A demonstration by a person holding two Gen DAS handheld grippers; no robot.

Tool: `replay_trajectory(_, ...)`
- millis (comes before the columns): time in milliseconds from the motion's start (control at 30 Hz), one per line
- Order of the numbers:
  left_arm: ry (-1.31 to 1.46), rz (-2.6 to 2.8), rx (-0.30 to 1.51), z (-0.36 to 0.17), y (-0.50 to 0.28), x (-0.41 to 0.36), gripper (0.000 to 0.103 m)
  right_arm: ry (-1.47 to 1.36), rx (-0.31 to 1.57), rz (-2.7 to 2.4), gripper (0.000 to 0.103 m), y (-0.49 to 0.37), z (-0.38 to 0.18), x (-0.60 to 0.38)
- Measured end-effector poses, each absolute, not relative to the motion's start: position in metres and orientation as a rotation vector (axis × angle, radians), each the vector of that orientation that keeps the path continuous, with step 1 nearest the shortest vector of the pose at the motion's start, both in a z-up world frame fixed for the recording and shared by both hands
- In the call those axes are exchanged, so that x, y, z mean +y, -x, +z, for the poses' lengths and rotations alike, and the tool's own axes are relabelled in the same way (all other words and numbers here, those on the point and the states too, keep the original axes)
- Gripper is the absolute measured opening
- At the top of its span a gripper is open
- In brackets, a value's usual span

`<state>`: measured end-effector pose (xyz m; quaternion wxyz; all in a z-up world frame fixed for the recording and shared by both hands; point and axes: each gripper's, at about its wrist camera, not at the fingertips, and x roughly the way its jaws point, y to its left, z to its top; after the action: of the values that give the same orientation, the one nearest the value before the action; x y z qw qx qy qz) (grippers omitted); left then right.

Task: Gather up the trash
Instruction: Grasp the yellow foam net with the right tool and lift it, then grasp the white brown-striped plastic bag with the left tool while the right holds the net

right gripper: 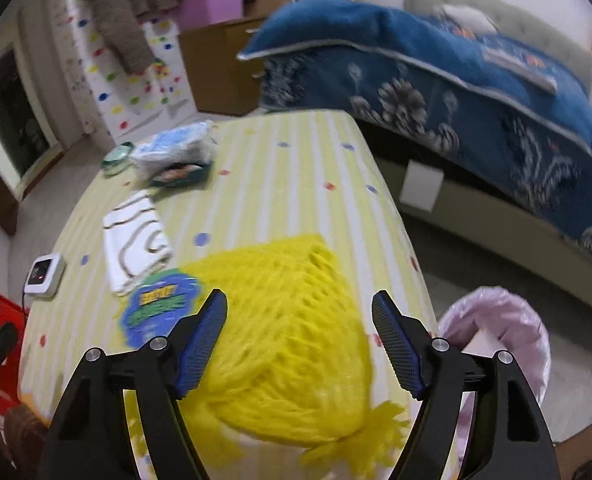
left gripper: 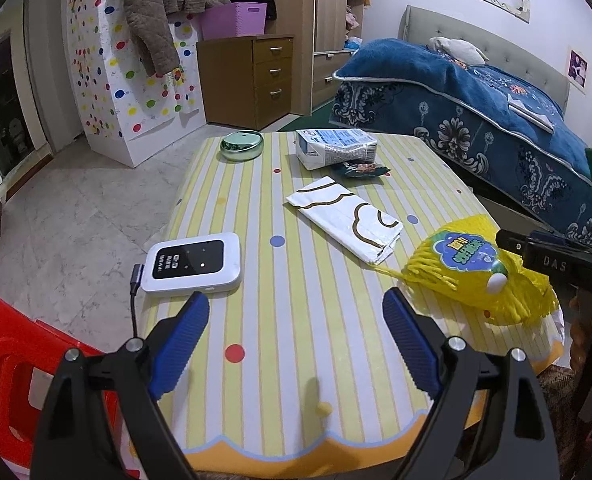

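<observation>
Desk: striped yellow-and-white cloth with coloured dots, seen from both wrists.

Left tongs: we hold them released, blue pads spread wide over bare cloth, nothing between them.

Right tongs: we hold them released too; the yellow mesh bag lies on the desk below and between the pads, and we see no pad pressing it. The left view shows only the black body of this tool at the right edge, just beside the bag.

Yellow mesh bag, left view: near the desk's right edge, blue-and-green label up, a small white object inside. The right view is blurred and hides that object.

White wrapper with brown wavy lines: flat at mid-desk, just beside the bag.

Blue-and-white packet and dark snack wrapper: at the far end, touching.

Round green tin: far left corner.

White pocket device with dark screen: left edge, cable attached.

Only in the right view: a bin lined with a pink bag, on the floor beside the desk's right edge.

Only clear in the left view: red plastic chair, wooden drawer unit, and the bed with blue blanket.
</observation>
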<state>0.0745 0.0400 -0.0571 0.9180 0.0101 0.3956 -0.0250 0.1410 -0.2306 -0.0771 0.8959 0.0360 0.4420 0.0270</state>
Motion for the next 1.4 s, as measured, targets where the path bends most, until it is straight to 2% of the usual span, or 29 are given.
replay_trajectory(267,-0.043,-0.065,0.820,-0.063,-0.085,0.024,0.086,-0.101,1.038,0.116,0.071,-0.154,-0.107,-0.228)
replay_trajectory(333,-0.044,-0.063,0.827,-0.066,-0.088,0.023,0.086,-0.077,1.034,0.128,0.059,-0.152,-0.106,-0.223)
replay_trajectory(400,-0.042,-0.055,0.835,-0.069,-0.090,0.024,0.086,-0.087,1.028,0.165,0.034,-0.149,-0.104,-0.220)
replay_trajectory(500,-0.046,-0.046,0.847,-0.072,-0.092,0.025,0.086,-0.086,0.987,0.169,0.016,-0.139,-0.096,-0.218)
replay_trajectory(733,-0.043,-0.053,0.863,-0.074,-0.112,0.015,0.086,-0.038,0.766,0.053,0.014,-0.114,-0.045,-0.236)
replay_trajectory(900,-0.022,-0.058,0.870,-0.078,-0.144,-0.006,0.086,-0.082,0.659,0.011,0.014,-0.112,-0.041,-0.253)
replay_trajectory(1033,-0.041,-0.028,0.879,-0.086,-0.173,-0.022,0.086,-0.082,0.621,-0.015,0.015,-0.111,-0.042,-0.255)
replay_trajectory(1400,-0.085,0.045,0.994,-0.119,-0.215,-0.028,0.086,-0.059,0.680,-0.040,0.015,-0.120,-0.054,-0.253)
